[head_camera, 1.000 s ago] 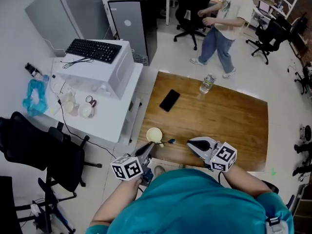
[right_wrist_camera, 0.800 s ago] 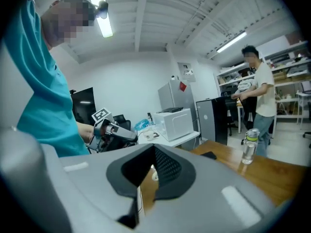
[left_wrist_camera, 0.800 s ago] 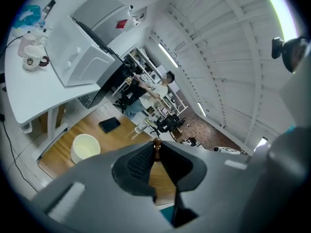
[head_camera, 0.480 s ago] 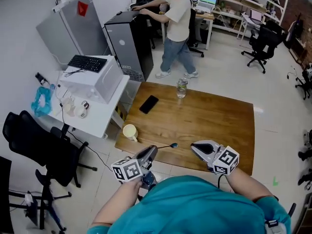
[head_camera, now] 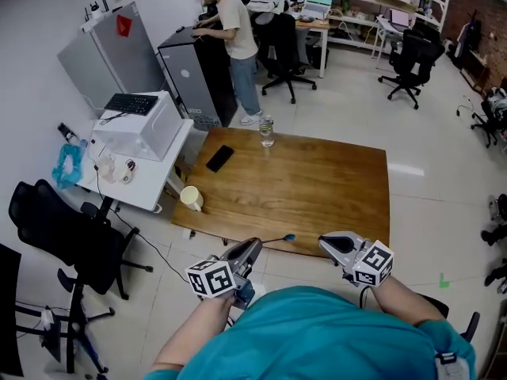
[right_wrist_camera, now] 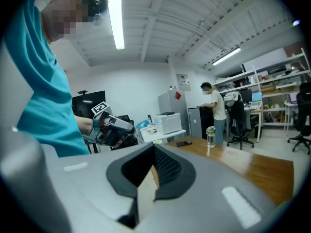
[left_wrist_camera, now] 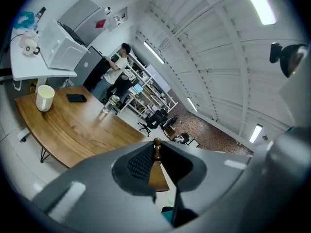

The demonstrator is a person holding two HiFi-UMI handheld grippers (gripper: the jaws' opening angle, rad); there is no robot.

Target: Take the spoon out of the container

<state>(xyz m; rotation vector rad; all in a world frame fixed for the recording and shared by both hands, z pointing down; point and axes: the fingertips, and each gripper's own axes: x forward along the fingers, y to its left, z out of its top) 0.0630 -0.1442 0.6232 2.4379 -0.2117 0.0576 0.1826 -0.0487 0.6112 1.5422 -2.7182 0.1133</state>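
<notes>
My left gripper [head_camera: 252, 248] is shut on a thin spoon [head_camera: 274, 240]. The spoon sticks out to the right and hangs in the air just off the near edge of the wooden table [head_camera: 317, 188]. In the left gripper view a small brown part of the spoon [left_wrist_camera: 156, 144] shows pinched at the jaw tips. The cream cup [head_camera: 190, 199] stands alone on the table's near left corner, well away from both grippers, and shows again as the cup [left_wrist_camera: 44, 97] in the left gripper view. My right gripper [head_camera: 329, 243] hovers to the right of the spoon, shut with nothing in it.
A black phone [head_camera: 219, 157] and a water bottle [head_camera: 267, 131] stand on the table's far side. A white side desk [head_camera: 150, 188] with a printer is at the left, with a black chair [head_camera: 67, 236] in front of it. A person [head_camera: 236, 46] stands at the back.
I have backed away from the table. The left gripper has carried the spoon from beside the cup to beyond the near edge, and the cup stays behind on the corner.
</notes>
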